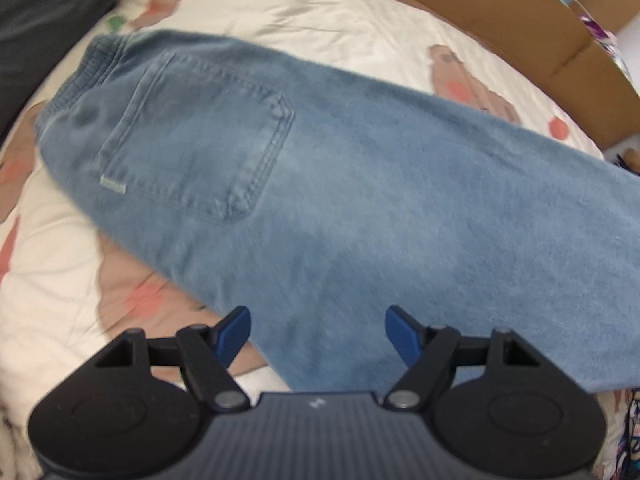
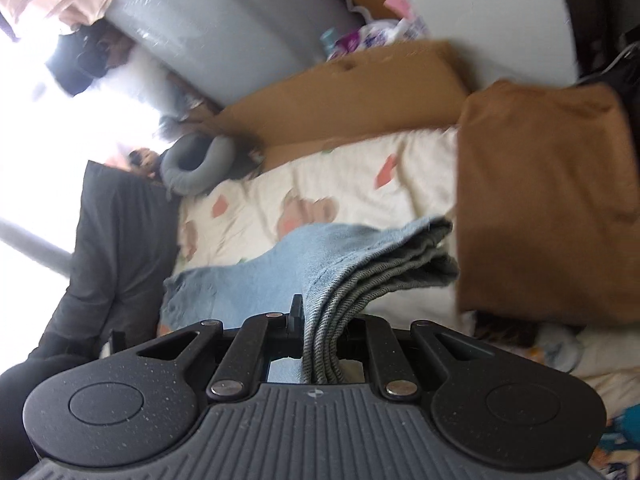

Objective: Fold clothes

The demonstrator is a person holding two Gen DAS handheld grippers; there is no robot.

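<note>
Two grippers, one pair of jeans [image 1: 320, 184] on a bed.

Left gripper [image 1: 318, 334]: jaws wide apart, nothing between them. Blue fingertips [image 1: 234, 332] hover above the denim, pointing steeply down at the leg. No contact that I can see.

Jeans, left wrist view: light blue, folded lengthwise, lying diagonally across the quilt [image 1: 248, 12]. Elastic waistband [image 1: 86, 68] at upper left, back pocket [image 1: 200, 136] facing up, leg running off to the right edge. Picture is a little blurred.

Right gripper [image 2: 320, 320]: jaws nearly closed, clamped on the hem end of the jeans [image 2: 340, 256]. Several layers of denim pass between the fingers, grey inner side showing in the stack. The held end is lifted off the bed; the rest of the cloth slopes down to the quilt [image 2: 340, 176] behind it.

Quilt: cream, printed with brown bears and pink hearts.

Around it, right wrist view: a brown garment [image 2: 544, 200] just right of the lifted hem, a cardboard box [image 2: 352, 96] along the far edge of the bed, a grey ring cushion [image 2: 196, 164] at the far corner. A person's dark sleeve [image 2: 116, 248] at left, beside the bed. Bright window light washes out the far left.
</note>
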